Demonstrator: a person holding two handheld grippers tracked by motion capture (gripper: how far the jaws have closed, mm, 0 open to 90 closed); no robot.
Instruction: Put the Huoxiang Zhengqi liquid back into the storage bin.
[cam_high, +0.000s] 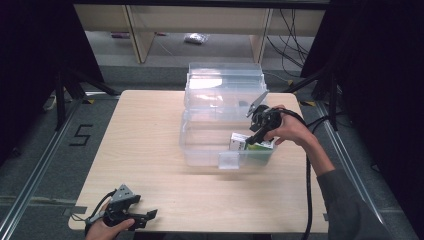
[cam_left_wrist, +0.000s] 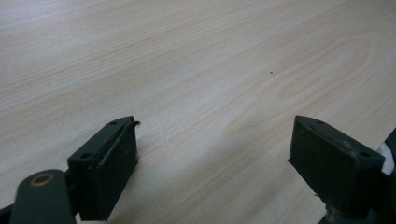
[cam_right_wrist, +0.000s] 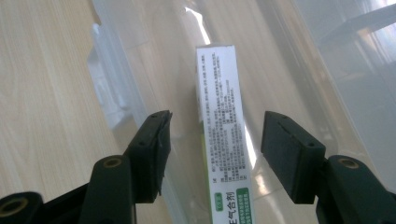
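Light wooden bench (cam_high: 150, 150) carries clear plastic storage bin (cam_high: 200, 145) toward far right, hinged lid (cam_high: 222, 85) standing open at its far side. White-and-green printed carton (cam_right_wrist: 224, 140) lies inside bin, near its right end. Right gripper (cam_right_wrist: 215, 149) reaches into bin, jaws spread either side of carton, not touching it. Left gripper (cam_left_wrist: 215, 154) rests at bench's near left corner, jaws wide apart over bare wood, nothing between.

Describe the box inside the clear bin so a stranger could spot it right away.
On the wooden table stands a clear plastic bin, lid open behind. In its near right corner lies a long white and green box with small print, between the right gripper's open fingers.
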